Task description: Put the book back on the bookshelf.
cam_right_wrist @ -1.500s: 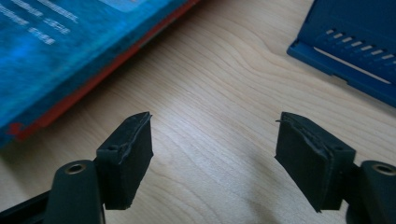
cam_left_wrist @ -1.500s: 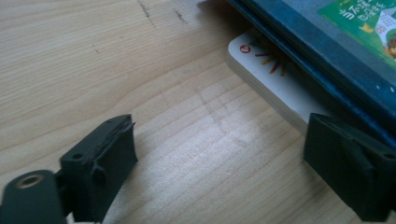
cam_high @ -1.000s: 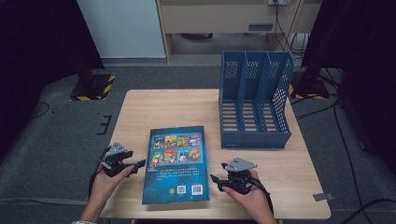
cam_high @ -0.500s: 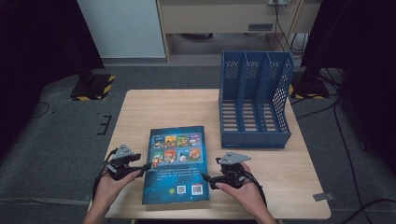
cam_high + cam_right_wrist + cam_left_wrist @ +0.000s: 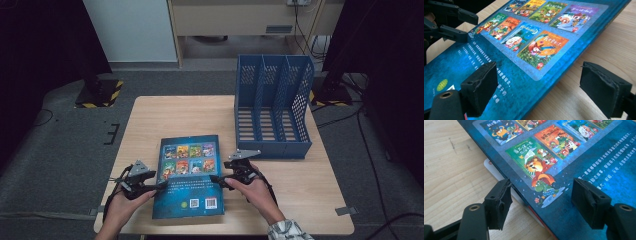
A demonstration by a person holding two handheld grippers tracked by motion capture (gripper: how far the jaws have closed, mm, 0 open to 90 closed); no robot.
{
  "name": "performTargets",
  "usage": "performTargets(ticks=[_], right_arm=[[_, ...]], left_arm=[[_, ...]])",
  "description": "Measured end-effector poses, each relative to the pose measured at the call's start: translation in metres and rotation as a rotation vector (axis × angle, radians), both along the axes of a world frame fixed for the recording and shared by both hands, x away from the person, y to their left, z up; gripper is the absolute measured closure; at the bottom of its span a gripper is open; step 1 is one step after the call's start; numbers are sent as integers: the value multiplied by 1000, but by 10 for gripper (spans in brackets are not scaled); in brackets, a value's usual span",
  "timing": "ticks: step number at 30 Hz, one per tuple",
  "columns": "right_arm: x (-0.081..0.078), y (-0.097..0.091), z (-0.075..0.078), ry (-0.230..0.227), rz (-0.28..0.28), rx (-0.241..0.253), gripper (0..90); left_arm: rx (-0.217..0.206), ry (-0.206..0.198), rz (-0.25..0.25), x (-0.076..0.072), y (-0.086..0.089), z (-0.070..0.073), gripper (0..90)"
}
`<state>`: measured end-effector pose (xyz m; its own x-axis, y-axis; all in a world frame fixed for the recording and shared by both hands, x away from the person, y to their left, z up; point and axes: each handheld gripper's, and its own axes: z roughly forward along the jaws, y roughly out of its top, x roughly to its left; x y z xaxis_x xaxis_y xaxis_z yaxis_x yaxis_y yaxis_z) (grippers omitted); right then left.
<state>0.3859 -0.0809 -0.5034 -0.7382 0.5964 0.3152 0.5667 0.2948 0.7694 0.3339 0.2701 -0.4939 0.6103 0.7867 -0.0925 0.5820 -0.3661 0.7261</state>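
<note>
From the high view we see the blue book (image 5: 189,176) lying flat on the counter (image 5: 150,120), at seven o'clock from the blue file rack (image 5: 272,107). Our left hand-held gripper (image 5: 162,184) sits at the book's nine o'clock edge, our right hand-held gripper (image 5: 216,179) at its three o'clock edge.

In the left gripper view our jaws stand apart astride the book's edge, having just widened slightly, pressing nothing.

In the right gripper view our jaws stand apart over the opposite edge, the other gripper at ten o'clock.
</note>
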Motion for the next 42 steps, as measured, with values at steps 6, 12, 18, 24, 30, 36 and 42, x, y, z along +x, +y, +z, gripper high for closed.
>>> performTargets(ticks=[6,12,18,24,30,36,42], right_arm=[[3,9,-4,-2,22,-29,136],[5,13,-9,-1,31,-63,130],[8,15,-12,18,45,-46,122],[11,18,-15,33,41,-26,123],[10,13,-9,30,6,10,228],[11,14,4,-1,9,51,257],[12,17,8,-4,11,61,265]], left_arm=[[5,0,-4,0,0,0,315],[3,8,-12,0,0,0,315],[-44,53,-9,2,2,-3,284],[-39,56,-20,1,0,-3,296],[-57,65,-17,2,1,-4,292],[-66,76,-13,3,4,-5,275],[-82,94,-15,5,6,-6,275]])
